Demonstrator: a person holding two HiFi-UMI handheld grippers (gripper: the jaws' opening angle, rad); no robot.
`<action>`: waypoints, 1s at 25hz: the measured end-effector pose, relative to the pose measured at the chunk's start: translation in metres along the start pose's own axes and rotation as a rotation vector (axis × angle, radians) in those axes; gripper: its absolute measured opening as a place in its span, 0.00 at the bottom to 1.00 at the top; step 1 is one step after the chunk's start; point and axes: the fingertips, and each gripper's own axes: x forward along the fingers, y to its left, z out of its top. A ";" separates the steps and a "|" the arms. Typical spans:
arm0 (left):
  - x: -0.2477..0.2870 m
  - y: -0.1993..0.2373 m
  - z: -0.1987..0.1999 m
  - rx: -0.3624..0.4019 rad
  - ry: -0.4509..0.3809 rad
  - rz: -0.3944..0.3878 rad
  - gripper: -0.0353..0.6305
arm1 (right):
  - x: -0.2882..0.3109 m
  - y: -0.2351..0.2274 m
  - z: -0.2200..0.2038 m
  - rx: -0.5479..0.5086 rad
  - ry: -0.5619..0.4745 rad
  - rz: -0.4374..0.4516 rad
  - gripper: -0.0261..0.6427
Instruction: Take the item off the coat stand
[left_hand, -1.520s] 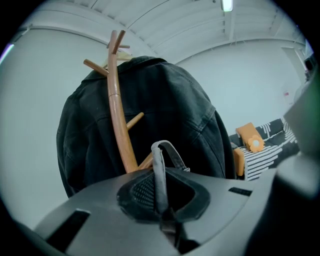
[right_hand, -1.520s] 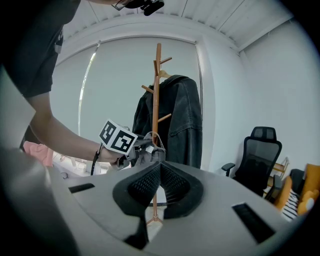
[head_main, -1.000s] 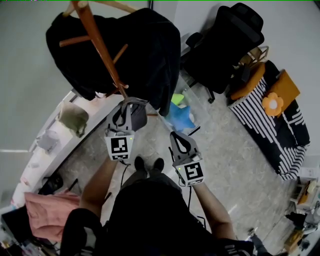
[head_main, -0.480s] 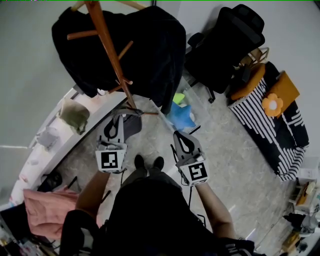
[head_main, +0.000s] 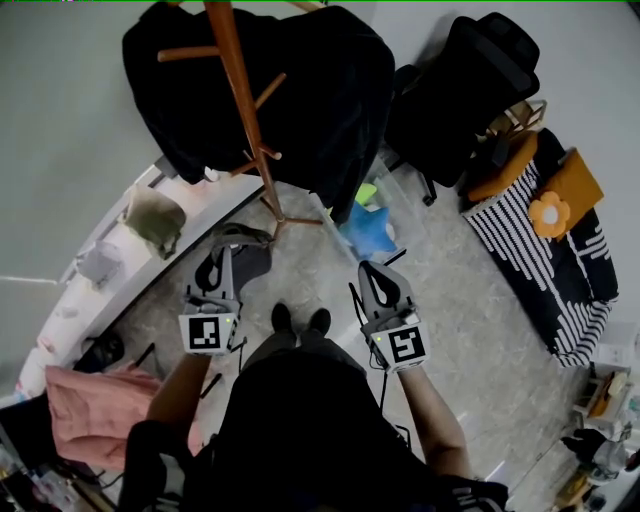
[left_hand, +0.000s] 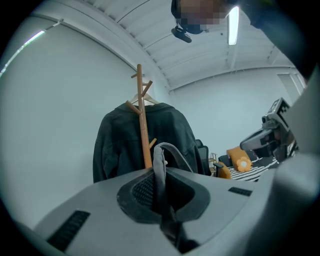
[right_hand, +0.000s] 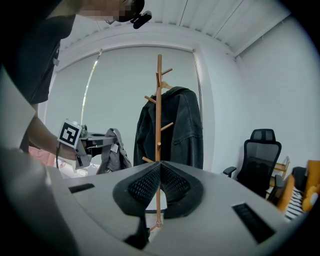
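Note:
The wooden coat stand (head_main: 245, 110) rises at the top centre of the head view, with a black jacket (head_main: 320, 100) still hanging on it. My left gripper (head_main: 226, 250) is shut on the strap of a small grey bag (head_main: 252, 262), which hangs clear of the stand's pegs near its base. In the left gripper view the grey strap (left_hand: 159, 155) is pinched between the shut jaws of the left gripper (left_hand: 159, 172), with the stand (left_hand: 143, 125) beyond. My right gripper (head_main: 372, 270) is shut and empty, to the right of the stand. The right gripper view shows that gripper (right_hand: 159, 167) and the bag (right_hand: 113, 154).
A black office chair (head_main: 470, 80) stands behind the jacket. A clear bin (head_main: 400, 215) with blue and green things sits right of the stand's base. A striped sofa (head_main: 540, 260) with orange cushions is at right. A white bench (head_main: 190, 215) and pink cloth (head_main: 85, 410) lie at left.
My left gripper has drawn back from the stand toward the person, carrying the grey bag away from the pegs. The right gripper has barely shifted.

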 end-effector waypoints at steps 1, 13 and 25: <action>-0.003 0.003 -0.002 -0.004 0.000 0.002 0.10 | 0.001 0.000 0.000 0.000 0.001 -0.002 0.07; -0.034 0.027 -0.036 -0.013 0.031 0.031 0.10 | 0.003 0.003 -0.003 -0.004 0.004 -0.010 0.07; -0.054 0.042 -0.061 -0.015 0.060 0.049 0.10 | 0.004 0.000 -0.008 0.012 -0.001 -0.009 0.07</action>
